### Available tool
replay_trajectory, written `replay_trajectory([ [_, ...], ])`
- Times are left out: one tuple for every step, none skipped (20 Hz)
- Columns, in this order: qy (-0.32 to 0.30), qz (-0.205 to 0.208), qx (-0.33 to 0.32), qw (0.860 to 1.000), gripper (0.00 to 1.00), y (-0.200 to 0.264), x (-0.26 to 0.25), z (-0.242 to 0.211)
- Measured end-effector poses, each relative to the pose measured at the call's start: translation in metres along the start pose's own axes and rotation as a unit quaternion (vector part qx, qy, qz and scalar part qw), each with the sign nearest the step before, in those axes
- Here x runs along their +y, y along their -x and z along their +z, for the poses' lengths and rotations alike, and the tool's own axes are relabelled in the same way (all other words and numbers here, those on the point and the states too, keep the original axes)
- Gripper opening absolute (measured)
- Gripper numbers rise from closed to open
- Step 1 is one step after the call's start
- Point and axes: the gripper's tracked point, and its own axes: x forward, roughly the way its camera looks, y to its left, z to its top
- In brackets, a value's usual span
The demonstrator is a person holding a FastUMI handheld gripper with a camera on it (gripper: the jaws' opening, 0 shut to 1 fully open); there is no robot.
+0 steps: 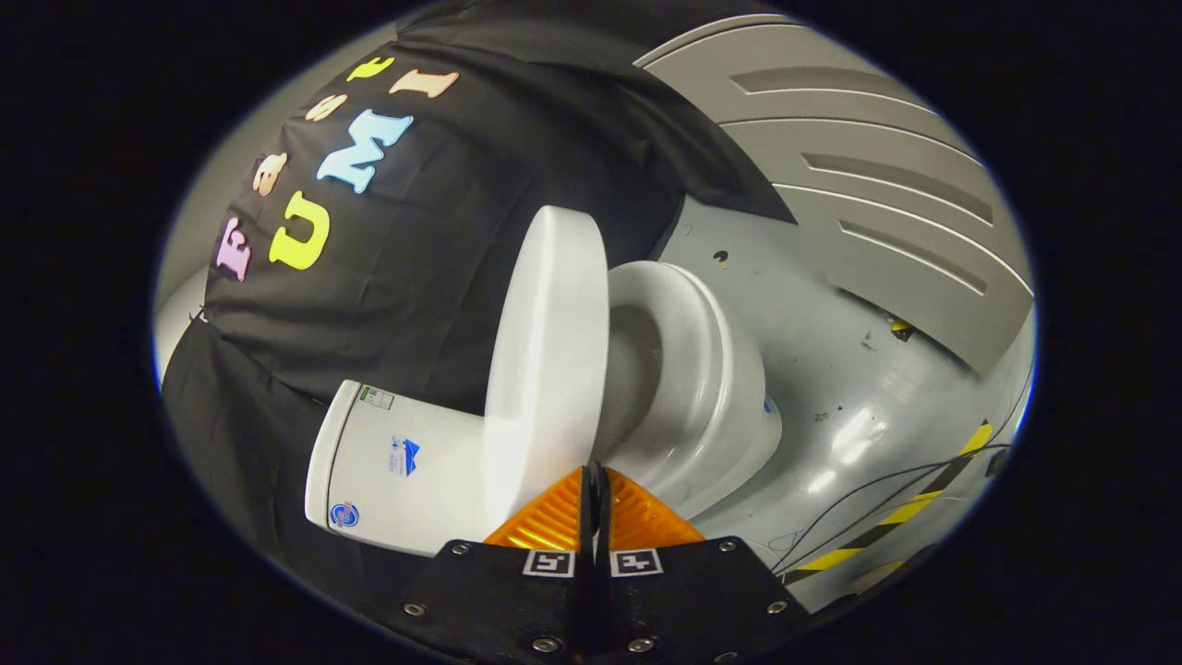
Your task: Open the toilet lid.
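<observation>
One toilet [517, 443] here, one lid [549, 351], one seat [693, 369], one tank [397, 462]. The whole view is rolled over sideways, so the toilet lies across the picture with the tank nearest the black cloth [416, 231] and the bowl pointing out over the grey floor [831, 369].

The lid stands raised off the seat, well apart from it at the far end, the two meeting in a wedge close to the fingers. The hollow of the bowl shows in the gap between them. The lid leans back toward the tank.

Now the gripper [594, 480]: its two fingers are pressed together, only a thin dark seam between them, nothing caught in that seam. The tips sit right at the foot of the lid, where lid and seat come together; whether they actually touch the lid edge I cannot tell.

Beyond the toilet, three grey ribbed panels [868, 185] rise off the floor. One yellow-and-black striped tape [910, 508] runs along the floor, and thin cables [877, 489] trail across it. A few dark marks speckle the floor near the seat.
</observation>
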Motion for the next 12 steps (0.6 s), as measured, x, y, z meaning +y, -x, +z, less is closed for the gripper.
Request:
replay_trajectory([
  [0.006,-0.001,-0.004,1.0,0.0,0.001,0.003,0.0],
  [0.011,-0.004,-0.007,1.0,0.0,0.003,0.005,0.0],
  [0.015,-0.005,-0.009,1.0,0.0,0.004,0.008,0.001],
  [0.021,-0.006,-0.013,1.0,0.0,0.006,0.013,0.002],
  [0.029,-0.007,-0.016,0.999,0.0,0.008,0.018,0.002],
  [0.039,-0.009,-0.019,0.999,0.0,0.009,0.023,0.002],
  [0.049,-0.011,-0.024,0.998,0.0,0.011,0.028,0.004],
  [0.06,-0.013,-0.028,0.998,0.0,0.014,0.034,0.004],
  [0.072,-0.016,-0.033,0.997,0.0,0.015,0.04,0.005],
  [0.083,-0.019,-0.038,0.996,0.0,0.017,0.045,0.005],
  [0.096,-0.023,-0.041,0.994,0.0,0.018,0.049,0.004],
  [0.106,-0.028,-0.048,0.993,0.0,0.02,0.054,0.006],
])
